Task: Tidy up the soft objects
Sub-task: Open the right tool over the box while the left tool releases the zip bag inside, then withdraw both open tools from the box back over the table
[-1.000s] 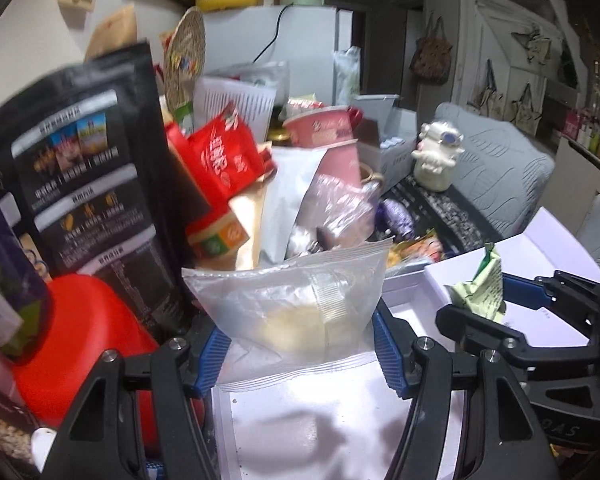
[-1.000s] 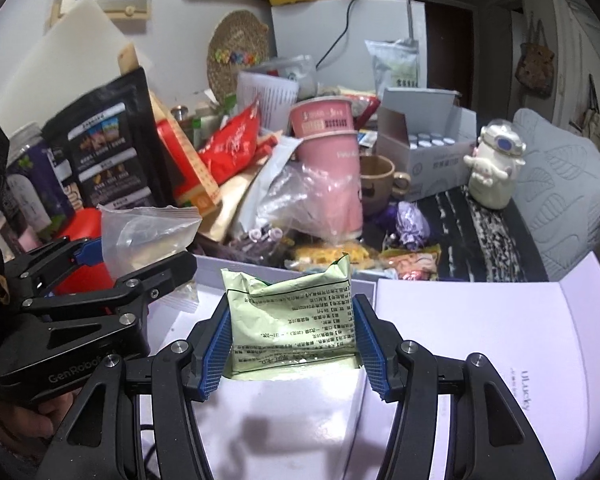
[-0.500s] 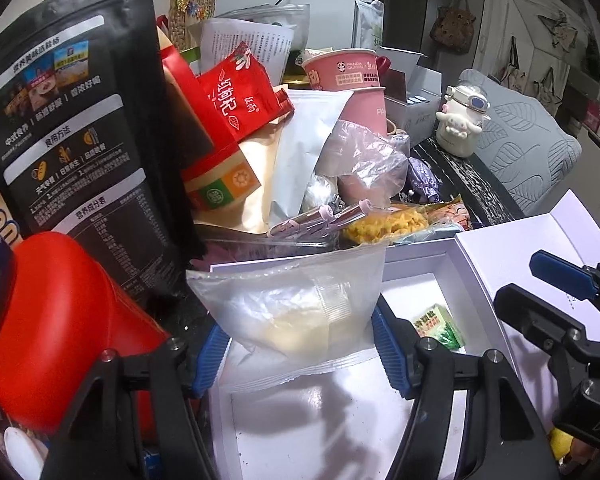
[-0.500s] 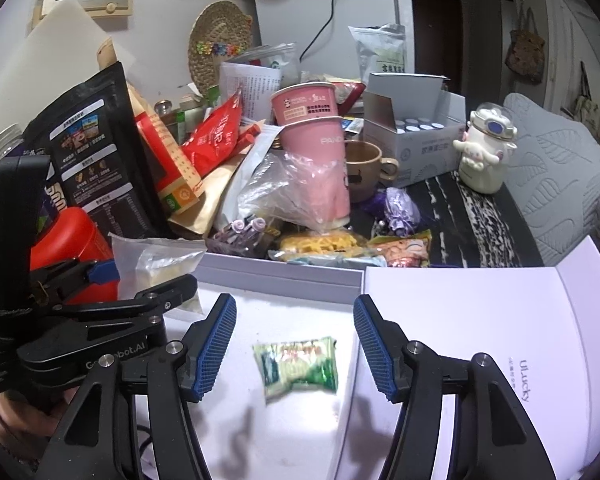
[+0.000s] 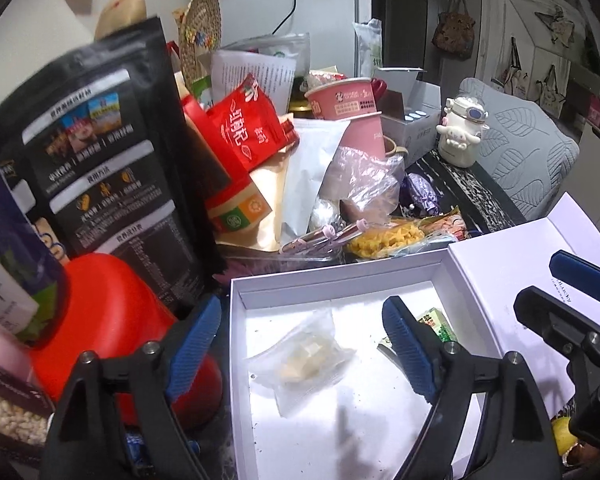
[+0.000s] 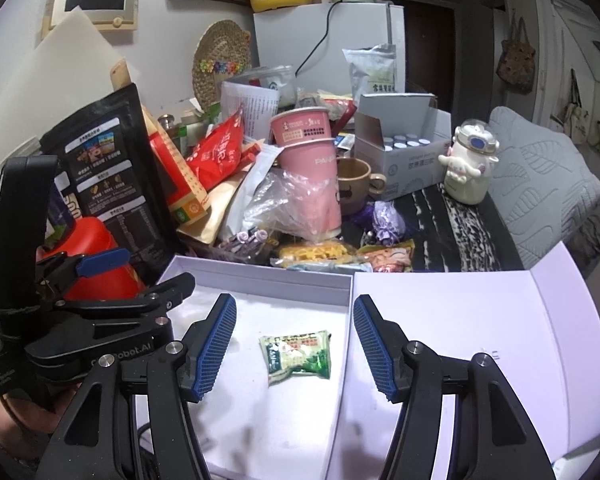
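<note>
Lying flat in the white box [image 5: 236, 344] are 2 soft packs. The clear bag [image 5: 304, 360] w/ pale lumps inside sits on the box floor, below the left gripper [image 5: 300, 344]. That gripper's jaws have just been opening & now stand wide, not touching the bag, nothing pinched. The green snack pack [image 6: 296, 354] lies on the box floor too, near the right wall, apart from the clear bag. The right gripper [image 6: 294, 346] hangs over it w/ jaws apart, let go, pads clear of the pack on both sides. The box lid [image 6: 452, 320] lies open, flat to the right of the box. Behind the box the surface [image 6: 460, 224] is full of stuff: a black pouch [image 5: 100, 160], a red pack [image 5: 248, 128], pink cups [image 6: 312, 168], a brown mug [image 6: 354, 184] & a small white toy figure [image 6: 470, 168]. A red tub [image 5: 112, 320] sits left of the box, just beside the left gripper.
</note>
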Demonstrator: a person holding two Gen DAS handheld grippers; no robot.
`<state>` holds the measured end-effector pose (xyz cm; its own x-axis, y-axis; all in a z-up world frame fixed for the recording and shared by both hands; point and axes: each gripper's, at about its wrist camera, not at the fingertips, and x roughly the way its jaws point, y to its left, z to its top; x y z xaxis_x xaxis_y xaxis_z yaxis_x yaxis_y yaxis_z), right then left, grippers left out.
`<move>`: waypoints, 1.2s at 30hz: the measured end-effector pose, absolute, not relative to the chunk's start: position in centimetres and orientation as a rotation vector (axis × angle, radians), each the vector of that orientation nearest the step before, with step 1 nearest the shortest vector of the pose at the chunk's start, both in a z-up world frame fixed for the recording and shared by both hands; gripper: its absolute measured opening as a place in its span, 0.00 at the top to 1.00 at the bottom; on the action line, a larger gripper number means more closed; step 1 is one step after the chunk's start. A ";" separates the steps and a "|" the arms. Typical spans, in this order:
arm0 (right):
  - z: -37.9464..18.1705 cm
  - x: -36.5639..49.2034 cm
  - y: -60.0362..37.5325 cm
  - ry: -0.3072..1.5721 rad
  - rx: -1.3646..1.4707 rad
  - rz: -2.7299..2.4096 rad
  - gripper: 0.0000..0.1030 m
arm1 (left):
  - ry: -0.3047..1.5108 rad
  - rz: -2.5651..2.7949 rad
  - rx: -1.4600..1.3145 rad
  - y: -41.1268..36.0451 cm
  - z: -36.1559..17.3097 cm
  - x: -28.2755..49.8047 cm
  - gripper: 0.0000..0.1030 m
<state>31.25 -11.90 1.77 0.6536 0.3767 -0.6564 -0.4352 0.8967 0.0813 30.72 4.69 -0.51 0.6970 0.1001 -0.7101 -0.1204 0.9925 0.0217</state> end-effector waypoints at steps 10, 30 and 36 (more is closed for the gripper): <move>4.8 29.1 -13.0 0.663 -0.083 0.444 0.40 | 0.708 0.113 -0.018 4.0 3.3 28.1 0.19; 10.5 20.6 -16.2 0.533 -0.068 0.395 0.40 | 0.525 0.106 0.028 1.2 10.3 19.0 0.19; 10.9 17.3 -17.0 0.514 -0.067 0.386 0.37 | 0.513 0.070 0.036 0.2 10.6 15.8 0.19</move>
<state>17.30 -17.03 10.88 0.8008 0.3429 -0.4910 -0.3761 0.9260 0.0333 15.84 0.25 10.62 0.8689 0.0757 -0.4892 -0.0576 0.9970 0.0520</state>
